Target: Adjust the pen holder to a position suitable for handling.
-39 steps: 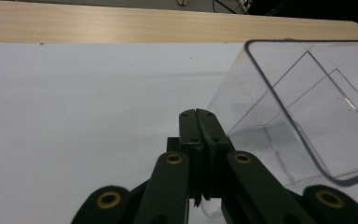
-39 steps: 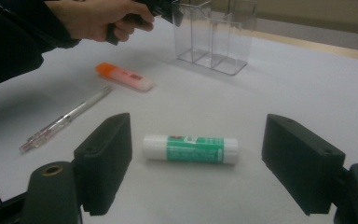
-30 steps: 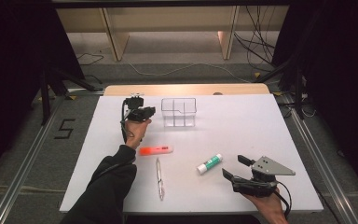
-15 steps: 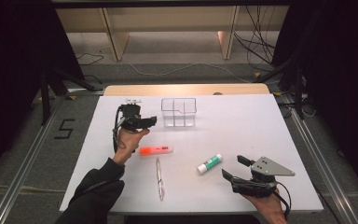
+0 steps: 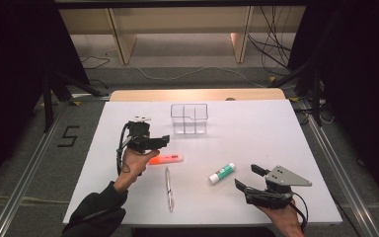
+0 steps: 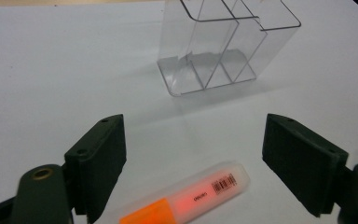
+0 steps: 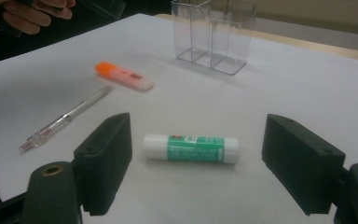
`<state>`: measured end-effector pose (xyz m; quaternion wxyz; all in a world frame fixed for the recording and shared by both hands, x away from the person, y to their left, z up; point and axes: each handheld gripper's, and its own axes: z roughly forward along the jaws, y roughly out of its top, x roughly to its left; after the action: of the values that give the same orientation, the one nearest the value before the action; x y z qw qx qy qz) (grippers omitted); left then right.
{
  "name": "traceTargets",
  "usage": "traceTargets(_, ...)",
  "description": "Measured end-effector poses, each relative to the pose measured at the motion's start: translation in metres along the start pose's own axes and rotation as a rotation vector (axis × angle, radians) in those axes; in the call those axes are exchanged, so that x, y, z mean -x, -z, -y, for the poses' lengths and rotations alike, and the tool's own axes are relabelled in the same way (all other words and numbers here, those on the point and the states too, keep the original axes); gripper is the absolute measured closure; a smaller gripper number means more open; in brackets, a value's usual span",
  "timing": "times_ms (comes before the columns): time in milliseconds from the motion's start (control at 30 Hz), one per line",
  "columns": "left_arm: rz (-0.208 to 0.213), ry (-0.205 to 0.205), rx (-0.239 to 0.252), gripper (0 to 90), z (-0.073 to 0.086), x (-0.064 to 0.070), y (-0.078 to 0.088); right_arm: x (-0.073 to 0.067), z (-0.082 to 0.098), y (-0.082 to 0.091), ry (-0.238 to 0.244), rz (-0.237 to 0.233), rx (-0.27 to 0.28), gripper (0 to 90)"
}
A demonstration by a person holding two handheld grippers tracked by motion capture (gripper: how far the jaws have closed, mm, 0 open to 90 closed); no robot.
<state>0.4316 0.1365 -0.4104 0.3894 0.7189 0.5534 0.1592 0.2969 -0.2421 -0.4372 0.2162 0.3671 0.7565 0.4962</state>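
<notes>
My left gripper (image 5: 164, 140) hovers over the white table, just behind an orange highlighter (image 5: 165, 159) that lies flat. In the left gripper view the jaws stand wide apart; they have just been opening, and nothing is gripped. The highlighter (image 6: 191, 198) lies on the table below the left gripper (image 6: 196, 123), and the clear divided organizer (image 6: 223, 42) stands beyond. My right gripper (image 5: 246, 177) rests near the front right edge, open, with a green-and-white glue stick (image 7: 191, 148) lying on the table ahead of the right gripper (image 7: 196, 121).
A clear pen (image 5: 169, 189) lies lengthwise near the front, between the two hands. The organizer (image 5: 189, 118) stands upright at the back middle of the table (image 5: 256, 128). Shelving and cables sit on the floor beyond.
The left hand has drawn back from beside the organizer toward the near side, ending over the highlighter. The right hand has stayed put.
</notes>
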Motion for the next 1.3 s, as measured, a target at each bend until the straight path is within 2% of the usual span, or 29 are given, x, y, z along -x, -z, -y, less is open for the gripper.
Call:
traceTargets(367,0.025,-0.003,-0.031,17.6,0.02,0.009,0.014,-0.001,0.0,0.0,0.006,-0.001,0.001,25.1)
traceTargets(633,0.009,-0.006,-0.06,15.4,0.032,0.016,0.017,-0.001,0.0,0.0,0.007,0.002,0.003,25.1)
traceTargets(833,0.006,0.007,-0.095,15.3,0.042,0.02,0.018,0.0,0.0,0.002,0.002,0.002,0.004,25.1)
traceTargets(967,0.025,0.035,-0.124,14.9,0.045,0.024,0.02,0.001,0.001,0.001,0.002,0.004,0.003,25.1)
traceTargets(1033,0.016,0.024,-0.134,14.4,0.047,0.026,0.022,0.002,0.001,0.001,-0.001,0.001,-0.001,25.1)
traceTargets(1067,0.016,0.04,-0.138,14.2,0.049,0.027,0.022,0.002,0.001,0.0,-0.001,0.0,0.0,25.1)
traceTargets(1233,0.033,0.02,-0.17,14.3,0.055,0.032,0.021,0.001,0.002,0.0,-0.001,-0.001,-0.002,25.1)
traceTargets(1300,0.035,0.012,-0.168,14.3,0.056,0.035,0.022,0.001,0.002,0.0,0.001,-0.002,-0.004,25.1)
